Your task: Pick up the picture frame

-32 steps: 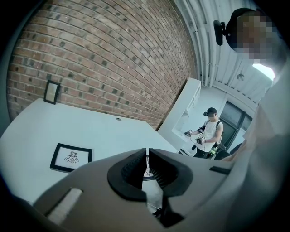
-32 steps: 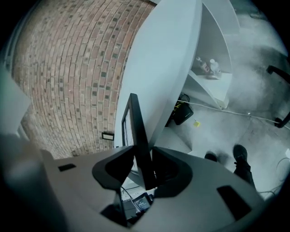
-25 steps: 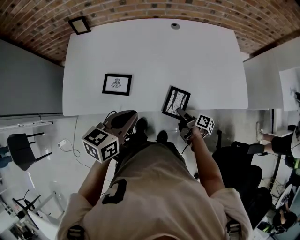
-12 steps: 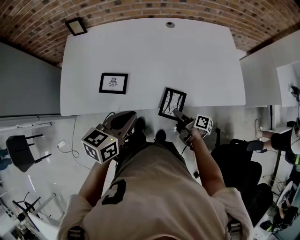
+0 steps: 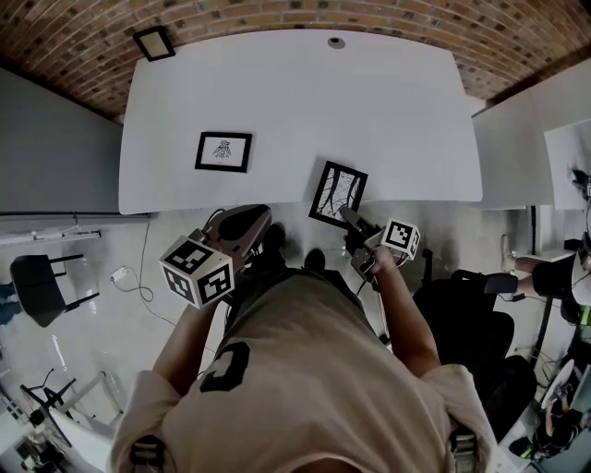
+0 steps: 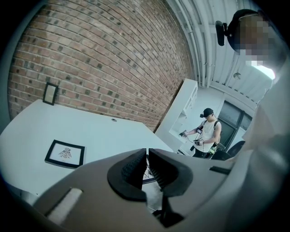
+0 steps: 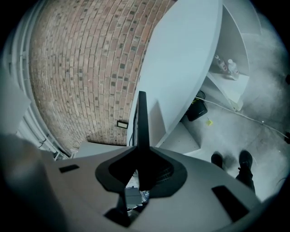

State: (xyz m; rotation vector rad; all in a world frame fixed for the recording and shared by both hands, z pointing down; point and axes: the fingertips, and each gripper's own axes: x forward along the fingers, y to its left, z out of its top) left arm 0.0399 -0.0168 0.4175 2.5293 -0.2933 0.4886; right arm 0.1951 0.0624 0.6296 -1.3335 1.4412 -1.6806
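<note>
Picture frame (image 5: 337,192), black border around a pale print with dark branching lines, is clenched in the right claw (image 5: 349,218) by its near edge. The jaws have just been closing, and the frame sits between the pads. Seen along that claw, the frame is edge-on, a thin dark blade rising straight out of the jaws. It hangs tilted beyond the claw, over the near edge of the white tabletop (image 5: 388,111). I cannot tell whether its far edge touches the surface. The left claw (image 5: 261,218) has its pads pressed together with nothing between them. It is held off to the left of the right claw, short of the tabletop's near edge and over the grey floor (image 5: 102,249). A second frame (image 5: 223,151) lies flat on the tabletop, beyond the left claw and a little to its left, well apart from the gripped one. A small frame (image 5: 153,42) sits much farther out from the left claw, at the foot of the brick wall (image 5: 277,14). Another person (image 6: 207,136) stands in the background right of the left claw, and a dark chair (image 5: 42,282) stands on the floor far to its left.
</note>
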